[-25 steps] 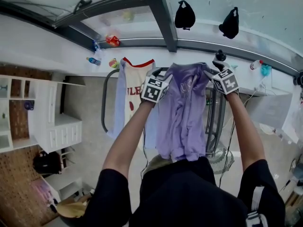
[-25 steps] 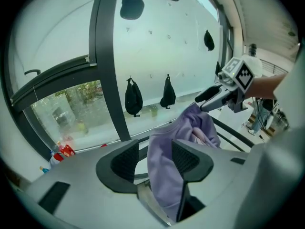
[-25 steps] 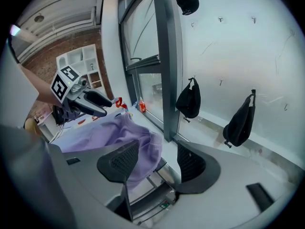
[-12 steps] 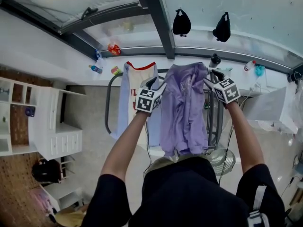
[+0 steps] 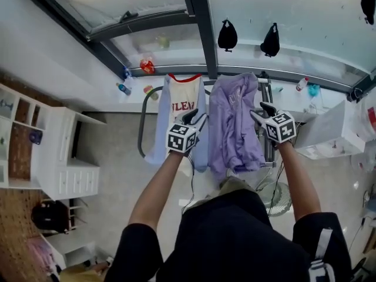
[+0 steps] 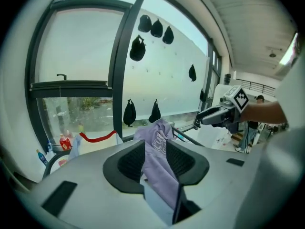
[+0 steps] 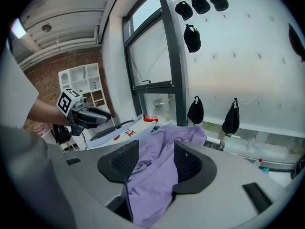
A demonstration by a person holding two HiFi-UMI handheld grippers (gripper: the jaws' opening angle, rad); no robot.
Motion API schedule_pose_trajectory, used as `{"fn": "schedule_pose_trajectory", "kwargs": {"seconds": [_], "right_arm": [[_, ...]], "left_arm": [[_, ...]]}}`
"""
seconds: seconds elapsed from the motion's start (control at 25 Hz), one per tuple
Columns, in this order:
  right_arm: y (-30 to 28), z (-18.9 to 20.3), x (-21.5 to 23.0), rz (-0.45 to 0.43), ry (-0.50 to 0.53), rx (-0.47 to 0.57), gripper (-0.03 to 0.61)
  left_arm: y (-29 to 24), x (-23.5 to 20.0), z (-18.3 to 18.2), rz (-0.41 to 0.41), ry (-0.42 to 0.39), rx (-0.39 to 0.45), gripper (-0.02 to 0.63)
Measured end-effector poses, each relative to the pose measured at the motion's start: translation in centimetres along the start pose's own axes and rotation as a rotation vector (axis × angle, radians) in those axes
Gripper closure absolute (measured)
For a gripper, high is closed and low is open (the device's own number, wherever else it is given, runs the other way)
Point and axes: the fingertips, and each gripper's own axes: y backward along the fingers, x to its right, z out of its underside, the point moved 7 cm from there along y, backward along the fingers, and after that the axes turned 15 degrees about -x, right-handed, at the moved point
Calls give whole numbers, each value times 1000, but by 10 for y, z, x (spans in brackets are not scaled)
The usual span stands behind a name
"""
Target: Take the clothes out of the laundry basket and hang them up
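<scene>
A purple shirt (image 5: 235, 119) hangs over the top of the dark drying rack (image 5: 143, 113), beside a white jersey (image 5: 183, 101) with a red collar. My left gripper (image 5: 197, 117) is at the shirt's left edge. Its jaws have just been closing, and purple cloth (image 6: 159, 163) runs between the pads. My right gripper (image 5: 259, 107) holds the shirt's right edge, with cloth (image 7: 155, 173) filling the gap between its pads. Each gripper also shows in the other's view: the right gripper (image 6: 202, 120) and the left gripper (image 7: 102, 116). The laundry basket is out of view.
Black bags (image 5: 227, 35) hang on the window behind the rack, and a thick window post (image 5: 200, 22) rises above it. Bottles (image 5: 120, 88) stand on the sill. A white shelf unit (image 5: 64, 157) is at the left, a fan (image 5: 275, 197) under the rack, a white box (image 5: 329, 135) at the right.
Both grippers have carried the purple shirt up and away from the body onto the rack. The shirt now lies over the top rail next to the jersey instead of hanging in front of it.
</scene>
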Motion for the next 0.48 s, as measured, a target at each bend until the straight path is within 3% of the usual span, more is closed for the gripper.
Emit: {"fn": "schedule_pose_trajectory", "kwargs": {"seconds": [0.16, 0.36, 0.48], "right_arm": [[24, 25, -55, -1, -54, 52, 359], [63, 67, -135, 14, -76, 150, 459], [81, 91, -186, 15, -82, 185, 520]], "left_arm": [[55, 10, 42, -49, -71, 61, 546], [126, 39, 122, -44, 35, 138, 598], [158, 63, 162, -19, 51, 146, 601]]}}
